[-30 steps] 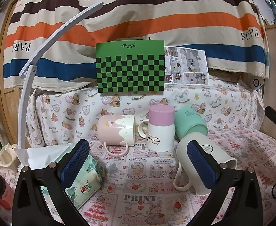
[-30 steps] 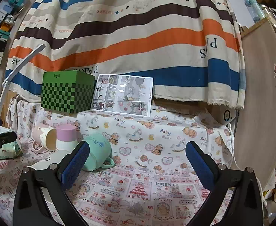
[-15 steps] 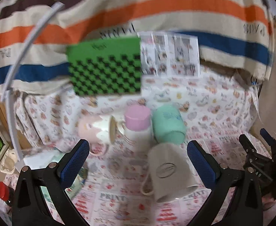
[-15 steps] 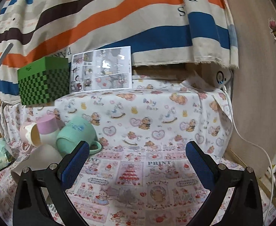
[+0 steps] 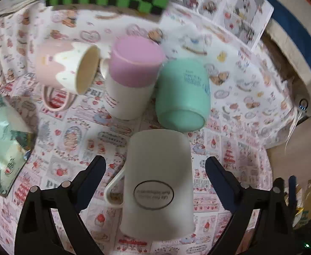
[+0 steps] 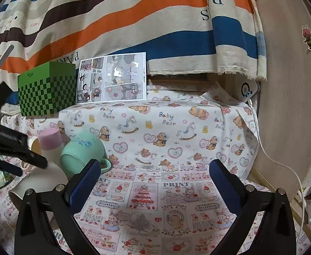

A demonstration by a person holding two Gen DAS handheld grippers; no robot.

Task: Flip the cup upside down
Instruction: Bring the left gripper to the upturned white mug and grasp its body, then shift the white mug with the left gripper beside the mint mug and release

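Note:
A white mug with an oval label lies on its side on the printed cloth, handle to the left. My left gripper is open, above it, its fingers either side of the mug without touching. In the right wrist view the white mug sits at the far left under the left gripper. My right gripper is open and empty over bare cloth to the right of the cups.
Behind the white mug lie a mint mug on its side, a white cup with a pink top and a pink-and-cream mug on its side. A tissue pack is at left. A green checkered box stands at the back.
My left gripper has moved forward and tilted down over the white mug, which now lies between its fingers. My right gripper has shifted only slightly.

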